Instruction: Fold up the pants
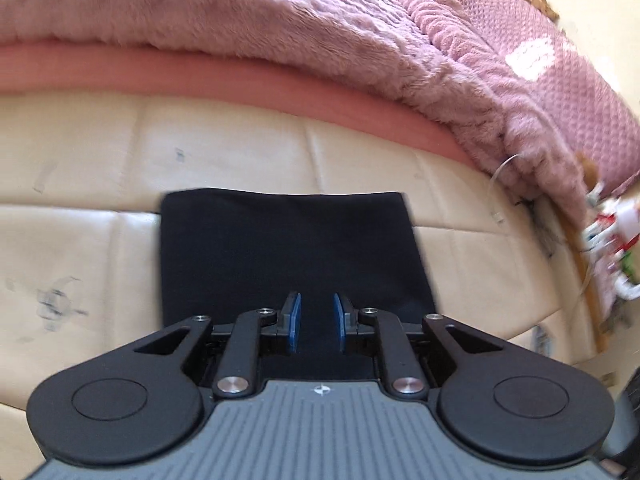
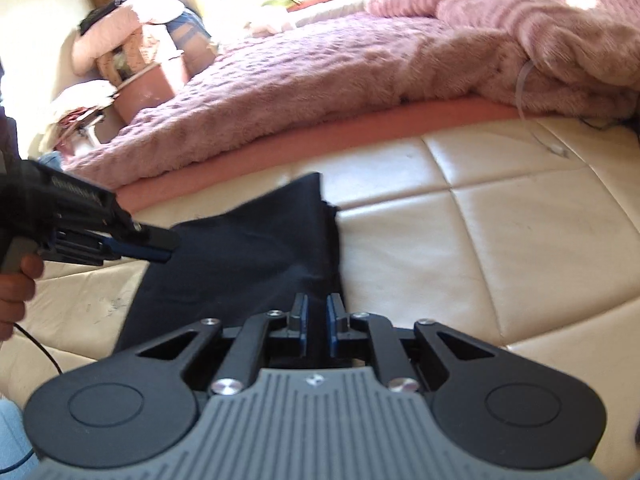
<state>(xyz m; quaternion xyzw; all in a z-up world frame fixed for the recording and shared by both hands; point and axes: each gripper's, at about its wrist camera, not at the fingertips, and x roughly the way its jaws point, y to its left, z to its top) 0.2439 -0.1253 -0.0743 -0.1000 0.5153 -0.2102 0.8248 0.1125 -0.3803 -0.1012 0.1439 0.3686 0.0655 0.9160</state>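
Pants [image 1: 288, 248] are already a neat dark rectangle on the cream cushion [image 1: 100, 152], so mostly done. Left gripper [image 1: 316, 322] jaws slightly spread, empty; right gripper [image 2: 316, 322] pinching the near edge (looks like).

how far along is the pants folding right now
Looks done: the dark pants lie as a compact rectangle on the cream cushion. In hand: the left gripper is open above the fabric, gripping nothing; the right gripper looks shut, apparently with cloth between its pads. Left: perhaps a last fold or release.
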